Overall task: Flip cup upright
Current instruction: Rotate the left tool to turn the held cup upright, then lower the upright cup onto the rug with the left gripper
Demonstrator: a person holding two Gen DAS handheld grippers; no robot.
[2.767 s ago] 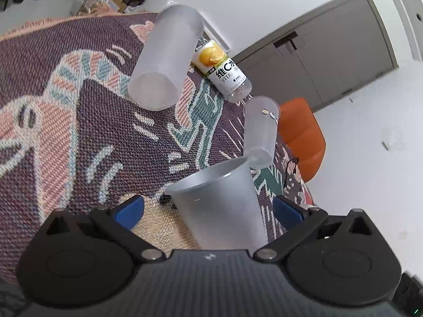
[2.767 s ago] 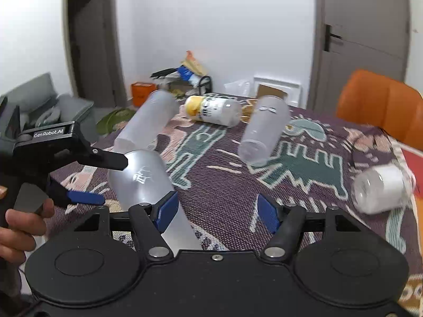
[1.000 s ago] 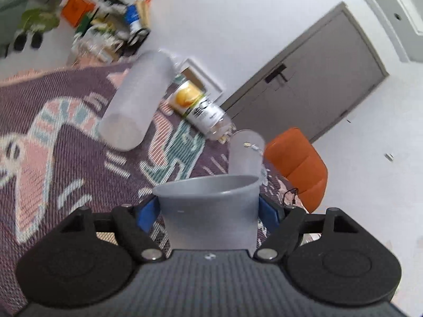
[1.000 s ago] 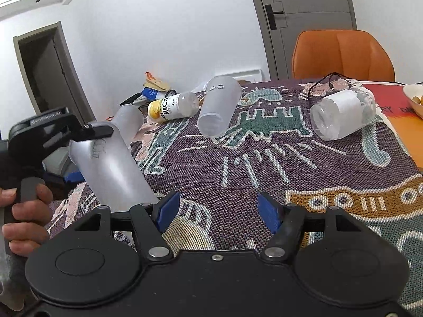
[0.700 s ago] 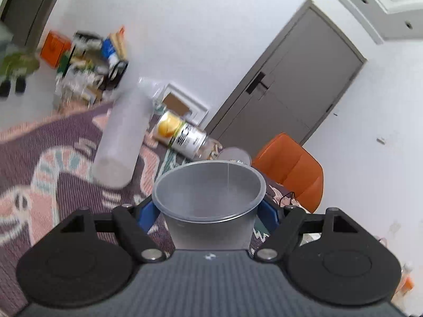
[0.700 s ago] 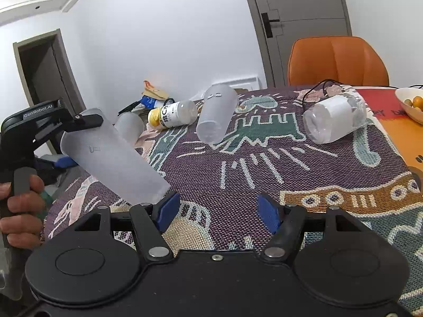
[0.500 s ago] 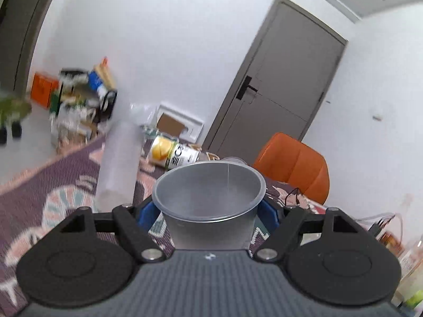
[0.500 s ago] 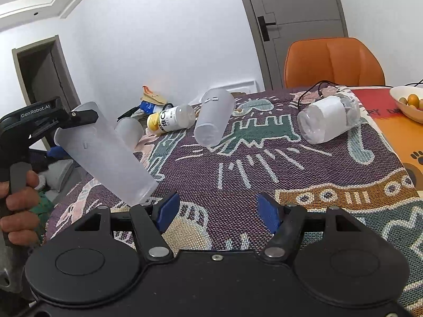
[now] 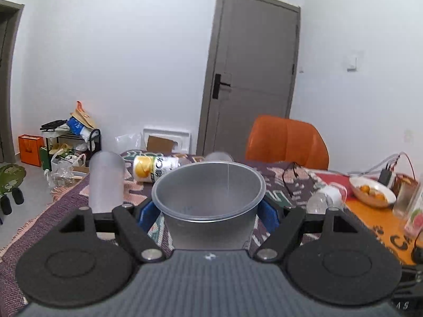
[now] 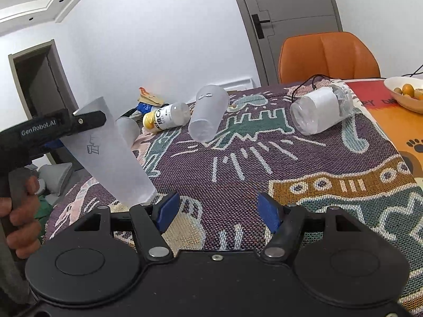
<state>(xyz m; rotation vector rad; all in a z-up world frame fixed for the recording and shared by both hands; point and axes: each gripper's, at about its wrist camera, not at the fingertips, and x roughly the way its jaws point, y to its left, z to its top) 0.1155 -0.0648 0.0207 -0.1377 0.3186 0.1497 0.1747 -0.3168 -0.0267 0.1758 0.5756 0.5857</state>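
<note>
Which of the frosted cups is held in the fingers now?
The frosted cup at the left, clamped by the left gripper and tilted. The other frosted cup lies on its side, untouched.

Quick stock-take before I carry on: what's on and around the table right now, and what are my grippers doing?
Held cup: 1, frosted, tilted, mouth up, in the left jaws.
Lying cups: 2, frosted, one mid-cloth, one at the far left edge.
Yellow-label bottle: 1, on its side, far end.
White-label bottle: 1, clear, on its side, right.
Fruit bowl: 1, white, far right.
Tablecloth: 1, purple patterned.
Chair: 1, orange, behind the table.
Left gripper: shut on the held cup.
Right gripper: open, empty, above the cloth.
</note>
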